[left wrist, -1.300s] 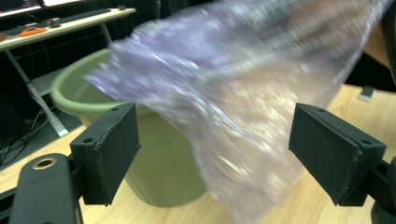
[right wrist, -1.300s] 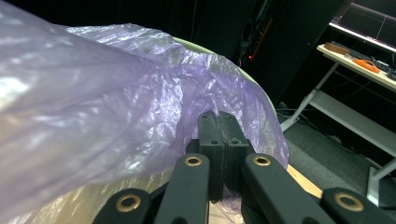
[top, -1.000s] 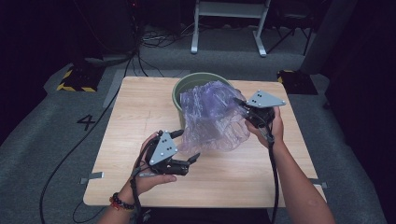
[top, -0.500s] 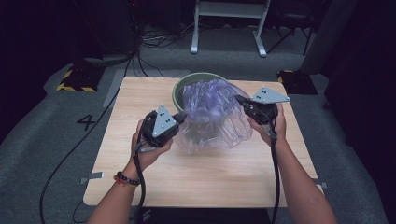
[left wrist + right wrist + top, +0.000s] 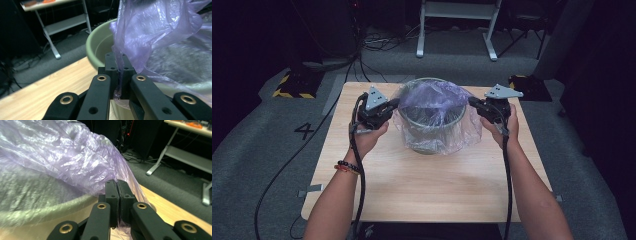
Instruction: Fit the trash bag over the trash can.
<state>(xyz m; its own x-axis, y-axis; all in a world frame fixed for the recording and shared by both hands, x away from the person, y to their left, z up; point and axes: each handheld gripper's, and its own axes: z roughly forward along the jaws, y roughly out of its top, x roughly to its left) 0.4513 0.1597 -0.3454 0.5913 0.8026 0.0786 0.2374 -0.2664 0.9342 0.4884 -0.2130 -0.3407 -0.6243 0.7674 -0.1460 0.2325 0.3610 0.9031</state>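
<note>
The wooden table [image 5: 427, 185] spreads under both tongs, and the person's forearms reach in across its near edge. Between the two tongs, toward the table's far side, stands the green bin [image 5: 430, 131], round and open at the top. Over its mouth and down its outer wall hangs the purple plastic bag [image 5: 437, 102], thin and crinkled, stretched from one tong across to the other. The left gripper [image 5: 393, 105] sits just beside the bin's left rim, its jaws clenched on a fold of the bag's edge, the film pinched between the pads [image 5: 117, 68]. The right gripper [image 5: 474, 102] sits just beside the opposite rim, likewise clamped on the bag's edge, with film caught between its fingers [image 5: 117, 192].
</note>
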